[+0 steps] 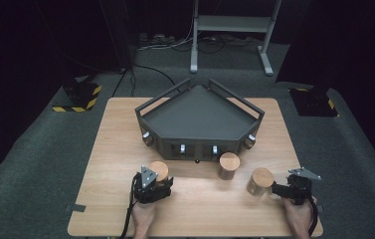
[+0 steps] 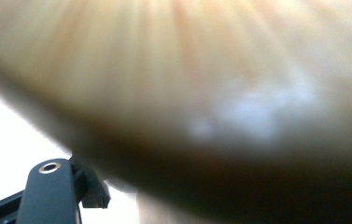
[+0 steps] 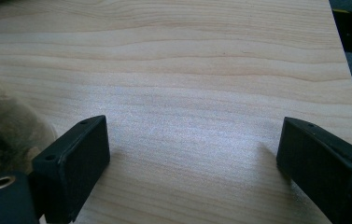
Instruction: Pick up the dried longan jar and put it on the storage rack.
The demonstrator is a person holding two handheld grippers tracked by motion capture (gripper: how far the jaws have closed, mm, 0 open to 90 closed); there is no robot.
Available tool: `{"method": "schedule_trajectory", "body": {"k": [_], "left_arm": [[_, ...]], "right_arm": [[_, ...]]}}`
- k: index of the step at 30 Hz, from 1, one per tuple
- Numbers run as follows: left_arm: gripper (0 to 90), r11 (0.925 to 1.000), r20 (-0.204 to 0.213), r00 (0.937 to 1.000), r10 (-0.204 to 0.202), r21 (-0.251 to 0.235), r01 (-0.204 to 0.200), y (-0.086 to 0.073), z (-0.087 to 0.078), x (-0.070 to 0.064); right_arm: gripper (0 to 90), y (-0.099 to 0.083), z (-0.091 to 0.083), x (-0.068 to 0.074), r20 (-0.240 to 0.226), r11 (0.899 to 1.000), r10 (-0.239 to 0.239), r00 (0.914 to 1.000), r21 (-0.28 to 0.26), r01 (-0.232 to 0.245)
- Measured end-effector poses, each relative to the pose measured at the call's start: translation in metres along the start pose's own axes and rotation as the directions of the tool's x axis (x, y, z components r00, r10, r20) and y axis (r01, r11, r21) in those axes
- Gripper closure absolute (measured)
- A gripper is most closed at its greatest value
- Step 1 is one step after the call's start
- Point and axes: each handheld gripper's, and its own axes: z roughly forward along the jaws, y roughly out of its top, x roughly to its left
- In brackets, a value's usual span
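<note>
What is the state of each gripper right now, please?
Left gripper: at the left jar, grip cannot be told.
Right gripper: open, holding nothing, beside the right jar.

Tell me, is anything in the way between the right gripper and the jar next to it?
No. The right gripper sits just beside the right jar, jaws wide apart over bare table; nothing visible lies between them.

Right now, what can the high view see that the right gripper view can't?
The high view alone takes in the dark tray, the middle jar, the left jar at the left tool, and both hands. The right gripper view alone gives a close look between the right tool and its wide-apart jaws, over bare wood. Both take in the wooden table and the right jar.
</note>
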Motion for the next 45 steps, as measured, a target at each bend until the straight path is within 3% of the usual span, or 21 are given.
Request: {"method": "schedule_trajectory", "body": {"k": [7, 16, 36, 45], "left_arm": [[25.4, 0.9998, -0.003, 0.9999, 0.014, 0.017, -0.014, 0.001, -0.002, -0.001], [25.6, 0.9996, 0.02, 0.9998, -0.005, 0.027, 0.005, 0.005, -0.006, -0.002], [25.6, 0.9979, 0.101, 0.9948, -0.01, 0.064, 0.004, 0.035, -0.014, -0.019], [25.7, 0.997, 0.126, 0.9913, -0.038, 0.072, 0.029, 0.053, -0.016, -0.022]], "right_arm": [[8.9, 0.0, 0.0, 0.0, 0.0, 1.0, 0.0, 1.0, 0.0, 0.0], [8.9, 0.0, 0.0, 0.0, 0.0, 1.0, 0.0, 1.0, 0.0, 0.0], [8.9, 0.0, 0.0, 0.0, 0.0, 1.0, 0.001, 1.0, 0.001, -0.001], [8.9, 0.0, 0.0, 0.0, 0.0, 1.0, 0.0, 1.0, 0.0, 0.0]]}}
